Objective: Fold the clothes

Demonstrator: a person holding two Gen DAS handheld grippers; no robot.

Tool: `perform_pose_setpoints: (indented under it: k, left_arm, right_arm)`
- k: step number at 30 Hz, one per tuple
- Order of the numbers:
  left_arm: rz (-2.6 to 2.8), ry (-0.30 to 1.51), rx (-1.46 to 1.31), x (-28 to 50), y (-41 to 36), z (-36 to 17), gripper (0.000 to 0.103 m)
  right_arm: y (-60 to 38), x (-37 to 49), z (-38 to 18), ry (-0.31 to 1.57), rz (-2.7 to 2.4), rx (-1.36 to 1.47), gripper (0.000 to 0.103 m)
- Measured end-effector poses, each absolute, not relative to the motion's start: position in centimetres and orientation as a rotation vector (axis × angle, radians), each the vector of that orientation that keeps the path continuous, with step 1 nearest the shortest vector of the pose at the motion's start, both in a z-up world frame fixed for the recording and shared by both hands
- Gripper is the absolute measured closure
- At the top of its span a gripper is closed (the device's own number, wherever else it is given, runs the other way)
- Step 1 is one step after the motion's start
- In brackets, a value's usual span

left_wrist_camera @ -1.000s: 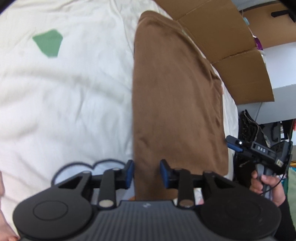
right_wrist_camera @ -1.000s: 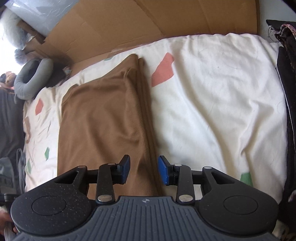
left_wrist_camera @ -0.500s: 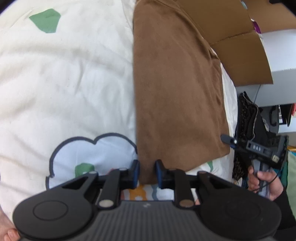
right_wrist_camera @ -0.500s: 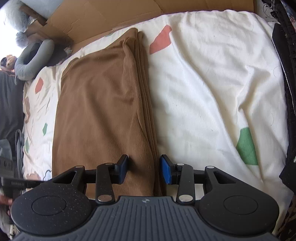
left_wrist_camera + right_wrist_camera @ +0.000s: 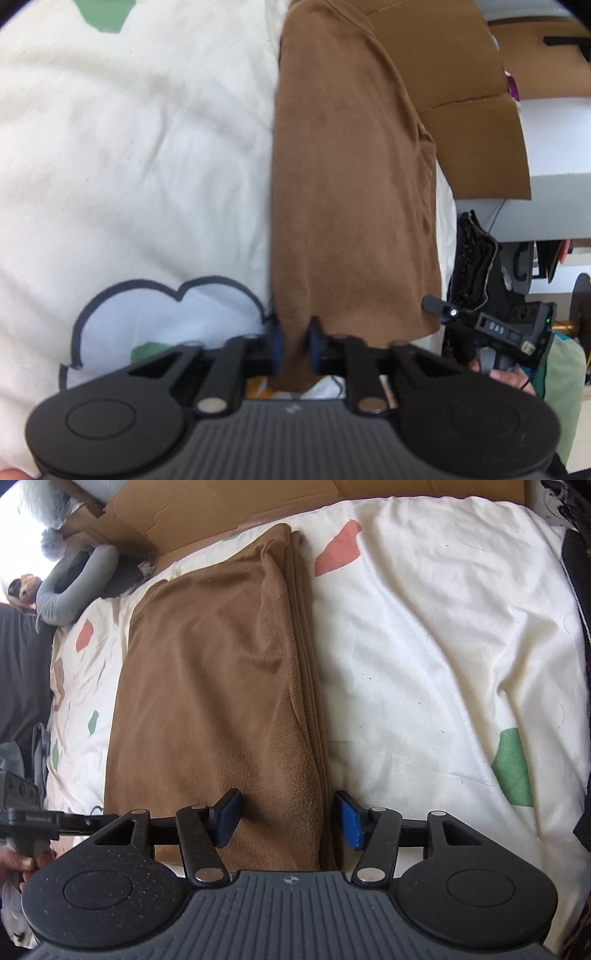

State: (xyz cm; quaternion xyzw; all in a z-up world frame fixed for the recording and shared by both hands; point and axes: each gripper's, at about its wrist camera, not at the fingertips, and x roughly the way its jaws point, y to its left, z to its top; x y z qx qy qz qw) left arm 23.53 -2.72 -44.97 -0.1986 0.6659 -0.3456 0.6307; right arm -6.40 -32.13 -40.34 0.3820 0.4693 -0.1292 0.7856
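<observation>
Brown cloth (image 5: pixel 214 709), folded into one long strip, lies lengthwise on the cream bedcover (image 5: pixel 436 672), and we see its stacked layers running along its right edge in the right wrist view. Its far end comes close to the flattened cardboard (image 5: pixel 229 506) at the head of the bed. To the right of the strip the bedcover is bare and wide, crossed only by soft wrinkles and printed patches. On the left the cover is narrower, with a grey neck pillow (image 5: pixel 74 579) near the far corner. In the left wrist view the open bedcover spreads out left of the cloth (image 5: pixel 351 184), and dark clutter stands past the bed's edge.

We count one brown cloth, two grippers, one neck pillow, and several pieces of cardboard. The patches we can make out include two red and three green in the right wrist view.

Our left gripper (image 5: pixel 294 349) is closing, its blue pads narrow and pinching the near left corner of the cloth between them. Our right gripper (image 5: pixel 290 821) is opening, its jaws wide on either side of the near right corner; the layered edge lies between the pads, and neither pad presses on it.
</observation>
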Motion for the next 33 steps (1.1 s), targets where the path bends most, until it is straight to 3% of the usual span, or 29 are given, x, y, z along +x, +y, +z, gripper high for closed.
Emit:
perform_pose_setpoints:
  k: [17,18,19,20,25,33]
  left_arm:
    - [-0.798,1.509,-0.383,24.1,-2.7,-43.9,0.097]
    - [-0.8,1.51,-0.384,24.1,-2.7,-43.8,0.097]
    - [-0.8,1.51,-0.387,24.1,-2.6,-43.5,0.097]
    - [-0.799,1.51,-0.392,24.1,-2.6,-43.2,0.097]
    - [-0.805,1.503,-0.423,24.2,-1.9,-41.4,0.097]
    - [-0.815,1.487,-0.408,24.9,-0.7,-37.9,0.097]
  right_arm:
    - [-33.1,-7.4,-42.0,0.946,-0.289,1.019,0.043]
    - [-33.3,-7.5,-42.1,0.943,-0.283,1.038,0.047]
    - [-33.5,-7.7,-42.3,0.944,-0.286,1.07,0.06]
    - [-33.8,-7.9,-42.5,0.945,-0.291,1.105,0.081]
    - [-33.1,-7.9,-41.5,0.95,-0.255,1.095,0.087]
    - [-31.5,-7.5,-38.2,0.967,-0.175,1.081,0.088]
